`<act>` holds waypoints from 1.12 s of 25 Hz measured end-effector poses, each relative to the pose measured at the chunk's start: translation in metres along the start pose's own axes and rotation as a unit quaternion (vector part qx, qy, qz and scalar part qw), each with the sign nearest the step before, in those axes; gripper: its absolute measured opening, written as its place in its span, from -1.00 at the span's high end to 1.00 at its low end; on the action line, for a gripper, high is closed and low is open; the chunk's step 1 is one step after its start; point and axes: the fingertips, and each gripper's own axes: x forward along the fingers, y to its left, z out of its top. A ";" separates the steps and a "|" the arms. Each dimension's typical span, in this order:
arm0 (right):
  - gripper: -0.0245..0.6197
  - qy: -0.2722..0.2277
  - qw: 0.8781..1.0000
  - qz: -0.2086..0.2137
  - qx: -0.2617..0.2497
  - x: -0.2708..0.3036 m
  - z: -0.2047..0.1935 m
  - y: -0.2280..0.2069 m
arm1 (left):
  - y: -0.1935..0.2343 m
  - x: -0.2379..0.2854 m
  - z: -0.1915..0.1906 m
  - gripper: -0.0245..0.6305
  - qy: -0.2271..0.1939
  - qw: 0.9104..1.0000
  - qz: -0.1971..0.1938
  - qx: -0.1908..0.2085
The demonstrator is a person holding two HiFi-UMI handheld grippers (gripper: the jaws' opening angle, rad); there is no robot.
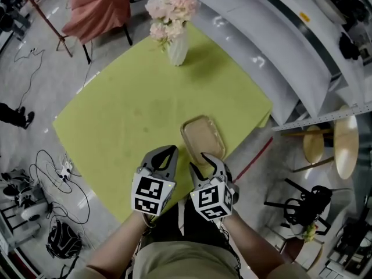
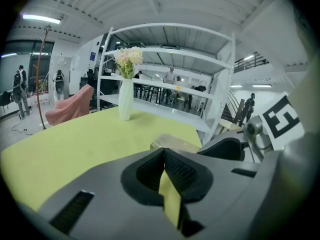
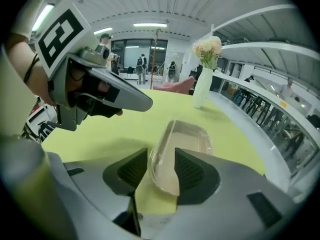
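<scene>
A clear plastic tray (image 1: 202, 136) lies on the yellow-green tablecloth (image 1: 128, 121) near the table's front edge. My right gripper (image 1: 209, 158) has its jaws on either side of the tray's near end (image 3: 172, 156), closed onto its rim. My left gripper (image 1: 170, 151) hovers just left of it over the cloth, jaws shut together with nothing between them (image 2: 163, 151). In the right gripper view the left gripper (image 3: 100, 91) shows at the upper left. In the left gripper view the tray (image 2: 172, 143) sits just beyond the jaws.
A white vase (image 1: 177, 48) of pale pink flowers (image 1: 170, 10) stands at the table's far side. White shelving (image 1: 290, 45) runs along the right. A chair draped in pink cloth (image 1: 99, 7) stands at the back left. Cables (image 1: 52, 173) lie on the floor at left, stools (image 1: 337, 144) at right.
</scene>
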 end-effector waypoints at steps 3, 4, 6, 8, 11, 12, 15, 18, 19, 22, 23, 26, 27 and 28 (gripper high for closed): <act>0.42 -0.006 1.000 -0.001 0.007 0.001 0.000 -0.002 | 0.001 0.004 -0.003 0.91 0.003 1.000 -0.005 -0.004; 0.43 -0.006 1.000 0.001 0.005 0.001 0.000 -0.001 | 0.000 0.005 -0.004 0.91 0.004 1.000 -0.008 -0.005; 0.46 -0.010 1.000 0.003 0.005 0.000 0.001 0.000 | -0.002 0.008 -0.006 0.90 0.008 1.000 -0.016 -0.005; 0.50 -0.017 1.000 0.004 0.009 -0.001 0.002 0.000 | -0.005 0.011 -0.010 0.90 0.012 1.000 -0.024 -0.009; 0.54 -0.029 0.999 0.006 0.019 -0.003 0.005 -0.002 | -0.010 0.015 -0.015 0.85 0.018 0.999 -0.038 -0.027; 0.54 -0.033 0.999 0.007 0.023 -0.004 0.006 -0.002 | -0.012 0.017 -0.017 0.81 0.021 0.998 -0.044 -0.034; 0.58 -0.047 0.998 0.011 0.031 -0.009 0.008 -0.003 | -0.020 0.023 -0.026 0.66 0.036 0.996 -0.062 -0.053; 0.60 -0.059 0.997 0.019 0.039 -0.011 0.010 -0.002 | -0.028 0.029 -0.031 0.59 0.043 0.993 -0.076 -0.077; 0.61 -0.060 0.997 0.020 0.040 -0.012 0.010 -0.002 | -0.029 0.031 -0.032 0.59 0.043 0.992 -0.078 -0.085; 0.65 -0.062 0.997 0.023 0.038 -0.012 0.009 -0.005 | -0.030 0.038 -0.036 0.58 0.049 0.990 -0.079 -0.102; 0.66 -0.062 0.997 0.025 0.038 -0.012 0.008 -0.005 | -0.030 0.040 -0.038 0.57 0.052 0.990 -0.079 -0.107; 0.78 -0.061 0.997 0.030 0.046 -0.012 0.004 -0.005 | -0.032 0.043 -0.042 0.55 0.059 0.987 -0.080 -0.124; 0.78 -0.061 0.996 0.032 0.052 -0.011 0.002 -0.005 | -0.032 0.044 -0.043 0.54 0.060 0.986 -0.081 -0.130; 0.78 -0.061 0.996 0.033 0.057 -0.011 0.001 -0.006 | -0.033 0.045 -0.044 0.53 0.061 0.986 -0.082 -0.135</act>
